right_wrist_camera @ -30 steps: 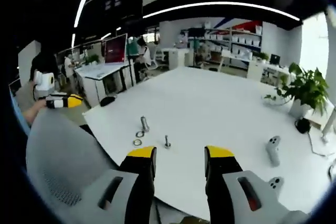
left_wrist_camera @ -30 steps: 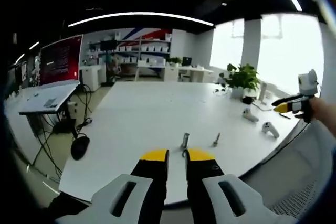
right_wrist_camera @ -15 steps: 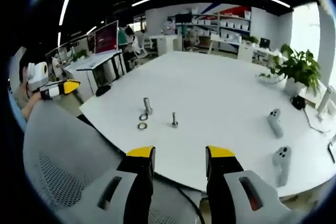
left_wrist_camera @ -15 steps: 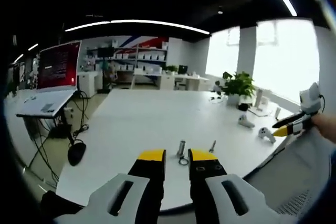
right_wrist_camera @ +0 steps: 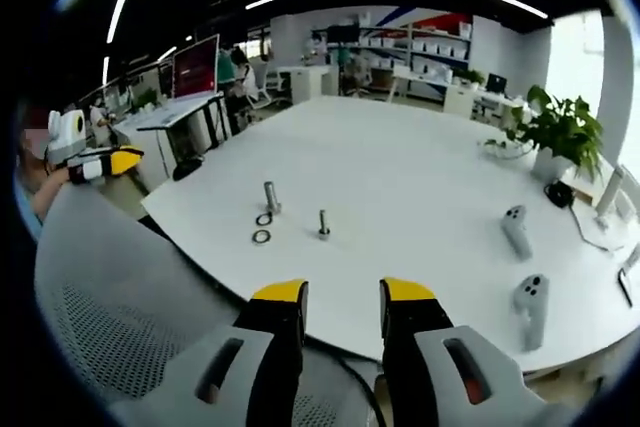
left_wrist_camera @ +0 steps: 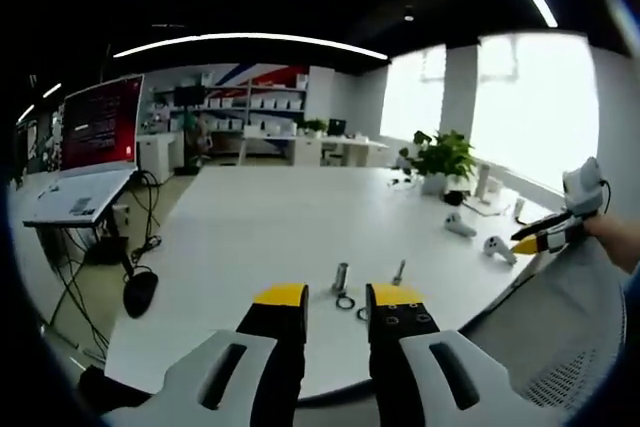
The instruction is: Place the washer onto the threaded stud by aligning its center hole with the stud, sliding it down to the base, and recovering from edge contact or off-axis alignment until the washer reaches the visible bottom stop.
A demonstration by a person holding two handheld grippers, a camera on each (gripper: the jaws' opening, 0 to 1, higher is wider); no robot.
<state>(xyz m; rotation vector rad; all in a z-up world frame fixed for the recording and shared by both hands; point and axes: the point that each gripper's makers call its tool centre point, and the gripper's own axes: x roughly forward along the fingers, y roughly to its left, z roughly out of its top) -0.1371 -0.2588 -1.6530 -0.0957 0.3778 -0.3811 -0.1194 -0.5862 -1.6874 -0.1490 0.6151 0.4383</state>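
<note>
Two pairs of tongs are held out over the near edge of a white counter [right_wrist_camera: 420,177]. The right tongs [right_wrist_camera: 342,293] are seen with a moderate gap between their yellow-tipped jaws, and nothing is gripped between them. The left tongs [left_wrist_camera: 336,296] are likewise parted by a narrower gap and are empty.

Beyond the right tongs, near the counter's front edge, a short threaded stud [right_wrist_camera: 323,224] is stood upright on its base. Just to its left a taller metal cylinder [right_wrist_camera: 269,196] is also upright. Two washers are laid flat on the counter: one washer [right_wrist_camera: 263,218] rests at the foot of the cylinder, and a second washer [right_wrist_camera: 261,237] lies a little nearer the edge, apart from the stud. Neither is on the stud.

In the left gripper view the same group is seen just past the jaw tips: the cylinder [left_wrist_camera: 340,277], the stud [left_wrist_camera: 398,272] and a washer [left_wrist_camera: 345,302] beside them.

Further right on the counter two white handheld controllers [right_wrist_camera: 515,230] are laid, and a potted plant [right_wrist_camera: 560,132] is set at the far side. A grey mesh chair back [right_wrist_camera: 120,297] is seen below the counter edge.
</note>
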